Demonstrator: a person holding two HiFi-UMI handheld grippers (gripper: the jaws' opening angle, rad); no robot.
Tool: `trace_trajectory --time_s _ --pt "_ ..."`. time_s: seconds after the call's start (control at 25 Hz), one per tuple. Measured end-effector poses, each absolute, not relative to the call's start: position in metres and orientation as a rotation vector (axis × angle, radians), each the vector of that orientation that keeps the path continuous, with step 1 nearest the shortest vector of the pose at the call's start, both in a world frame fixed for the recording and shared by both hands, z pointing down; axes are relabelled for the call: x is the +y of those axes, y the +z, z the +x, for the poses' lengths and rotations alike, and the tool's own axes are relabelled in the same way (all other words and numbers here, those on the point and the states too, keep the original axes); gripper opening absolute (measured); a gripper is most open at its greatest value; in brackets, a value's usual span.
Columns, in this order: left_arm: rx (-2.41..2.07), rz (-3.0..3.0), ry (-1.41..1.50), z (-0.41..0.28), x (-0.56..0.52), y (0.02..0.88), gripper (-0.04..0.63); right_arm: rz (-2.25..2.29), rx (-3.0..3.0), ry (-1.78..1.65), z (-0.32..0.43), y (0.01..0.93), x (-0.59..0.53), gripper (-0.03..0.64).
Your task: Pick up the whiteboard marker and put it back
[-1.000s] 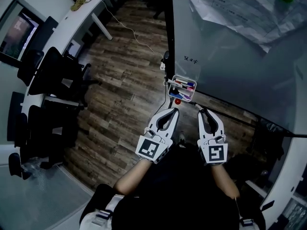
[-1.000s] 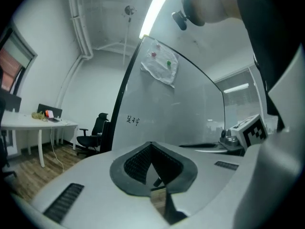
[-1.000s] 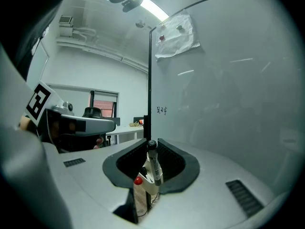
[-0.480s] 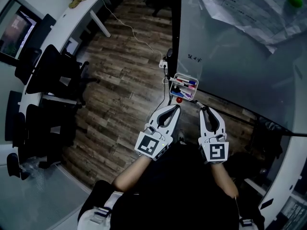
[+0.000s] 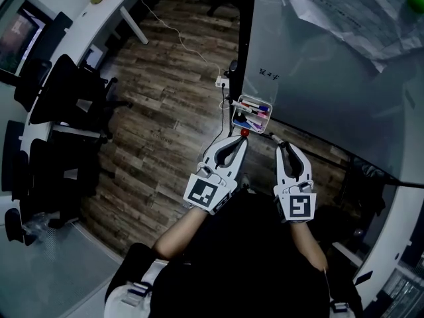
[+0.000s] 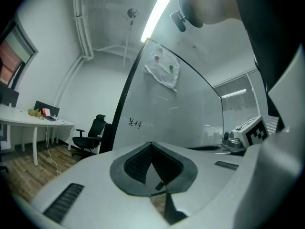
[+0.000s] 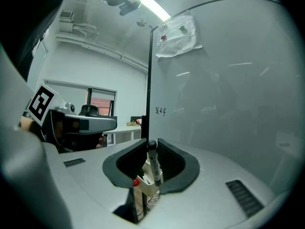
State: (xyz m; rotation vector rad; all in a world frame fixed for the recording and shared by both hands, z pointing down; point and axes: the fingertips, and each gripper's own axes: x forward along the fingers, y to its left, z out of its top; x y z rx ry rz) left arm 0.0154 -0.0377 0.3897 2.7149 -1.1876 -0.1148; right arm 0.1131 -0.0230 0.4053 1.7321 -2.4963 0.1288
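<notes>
My right gripper [image 5: 281, 146] is shut on a white whiteboard marker [image 7: 153, 166] with a black cap, held upright between the pads in the right gripper view. Just ahead, a small white marker tray [image 5: 252, 113] with several coloured markers hangs at the whiteboard's [image 5: 318, 65] lower left corner; the tray [image 7: 145, 189] also shows below the jaws. A red knob [image 5: 244, 132] sits under the tray. My left gripper [image 5: 242, 138] is shut with nothing in it, its tip beside the red knob. In the left gripper view the left gripper [image 6: 151, 146] points at the board.
Papers [image 5: 351, 12] and a green magnet [image 5: 416, 2] are stuck high on the board. Black office chairs [image 5: 59, 98] and a long white desk [image 5: 86, 18] stand to the left on the wooden floor. A white power strip [image 5: 220, 81] and cable lie near the board's foot.
Both grippers have edged forward toward the marker tray, and the gap to it has shrunk. The marker stays held in the right gripper.
</notes>
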Motion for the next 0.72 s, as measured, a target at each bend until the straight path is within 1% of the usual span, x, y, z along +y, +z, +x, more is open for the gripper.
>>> trace_trajectory --time_s 0.72 --pt "-1.206 2.701 -0.139 0.004 -0.041 0.391 0.008 1.711 -2.519 0.099 0.101 0.402 -0.028 0.078"
